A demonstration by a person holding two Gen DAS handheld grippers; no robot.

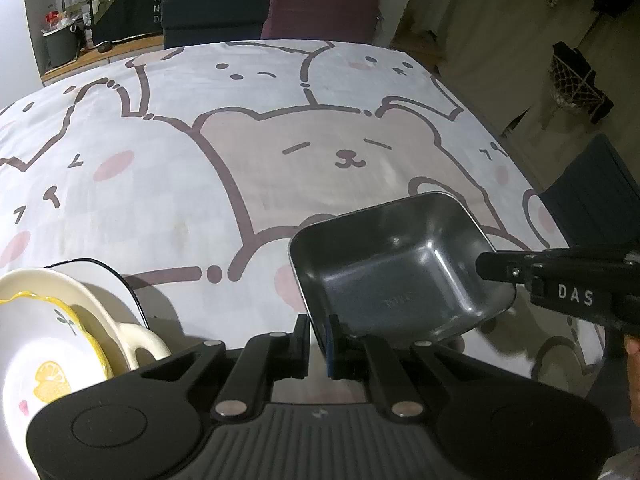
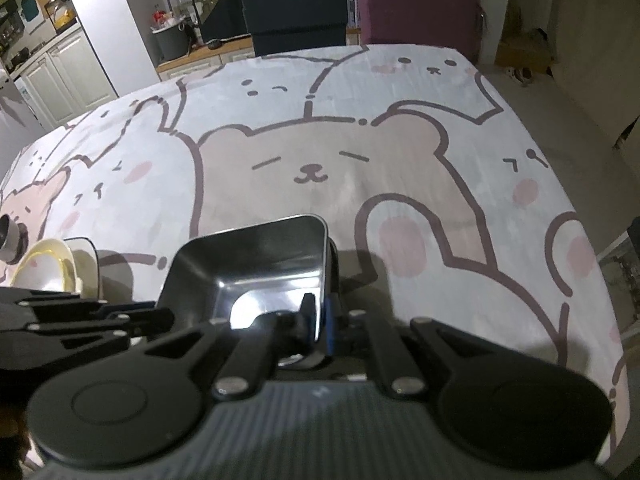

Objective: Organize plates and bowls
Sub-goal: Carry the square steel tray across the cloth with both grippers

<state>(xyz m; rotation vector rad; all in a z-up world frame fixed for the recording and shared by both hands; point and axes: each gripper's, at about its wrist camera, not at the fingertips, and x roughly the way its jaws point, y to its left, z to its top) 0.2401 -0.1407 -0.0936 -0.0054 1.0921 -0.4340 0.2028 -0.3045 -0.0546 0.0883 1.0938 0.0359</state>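
The square steel dish (image 1: 400,268) is held tilted above the bear-print tablecloth (image 1: 160,184), both grippers clamped on its rim: left gripper (image 1: 319,336) at six o'clock, right gripper (image 2: 319,320) at three o'clock, presumably steadying it. Stacked ceramic plates (image 1: 48,344) wait at eight o'clock.

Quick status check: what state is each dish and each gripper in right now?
Metal square bowl: empty, gripped at two rim walls, seemingly lifted.
Left gripper: shut on the bowl's near rim.
Right gripper: shut on the bowl's right wall.
Lemon plate: topmost of the left stack.
Cream handled dish: under the lemon plate.
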